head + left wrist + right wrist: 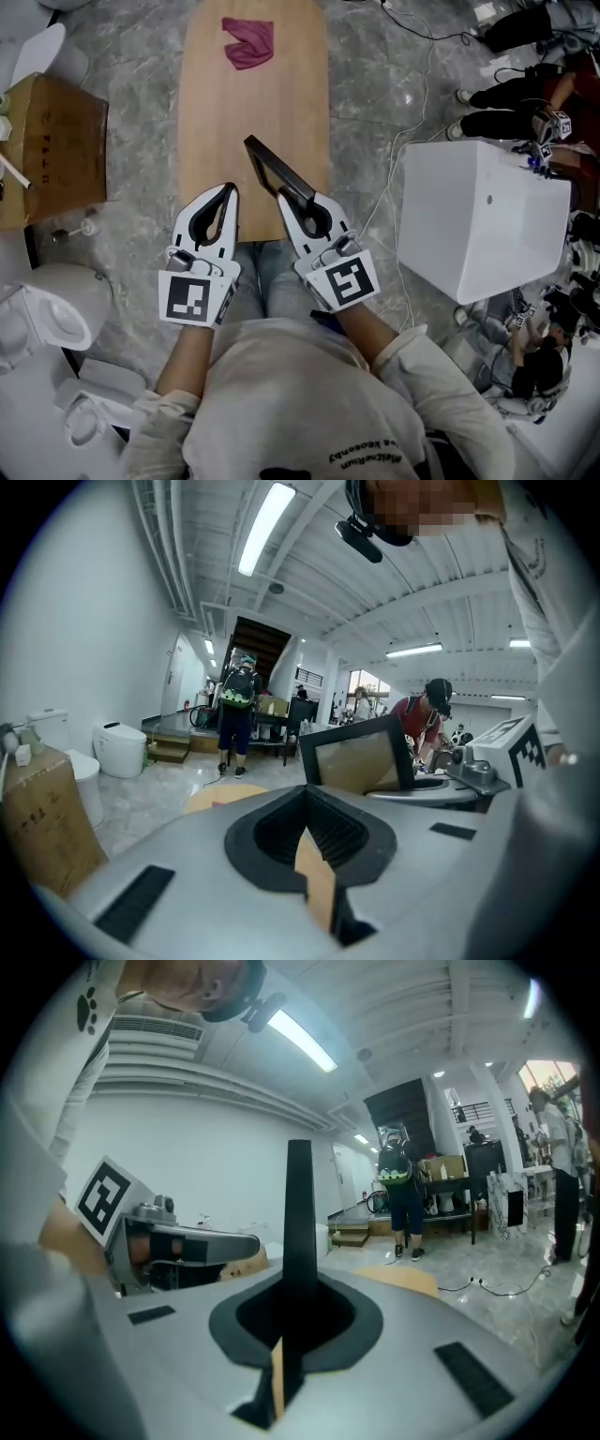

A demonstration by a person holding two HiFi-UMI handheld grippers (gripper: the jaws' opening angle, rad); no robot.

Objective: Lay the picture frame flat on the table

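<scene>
Picture frame (277, 173): pinched at one edge by the right gripper (298, 199) and tilted on edge over the near end of the wooden table (216, 112). Contact with the tabletop not readable.
Right fingers: clamped on the frame's thin edge, only a sliver apart.
Left gripper (228, 190): pads pressed together on nothing, just beside the right one at the table's near edge.
Hidden or cut off: in the head view, frame reduced to a dark slanted bar, face unseen, near end lost between the right jaws. In the left gripper view, bottom edge cut off by the right gripper's grey body.
Materials and shapes: table of pale grained wood, long with rounded ends. Magenta cloth (249, 42) crumpled at the far end, well apart from the frame. Frame border matte black and rectangular, tan-brown inside. Jaws light grey with black ribbed pads. Floor (141, 56) grey and marbled.
View against view: broad face of the frame given only by the left gripper view. Right gripper view offers just a narrow black strip rising straight from between the jaws. Table, cloth, cardboard box (52, 150) at left and white box (478, 216) at right laid out together only in the head view.
</scene>
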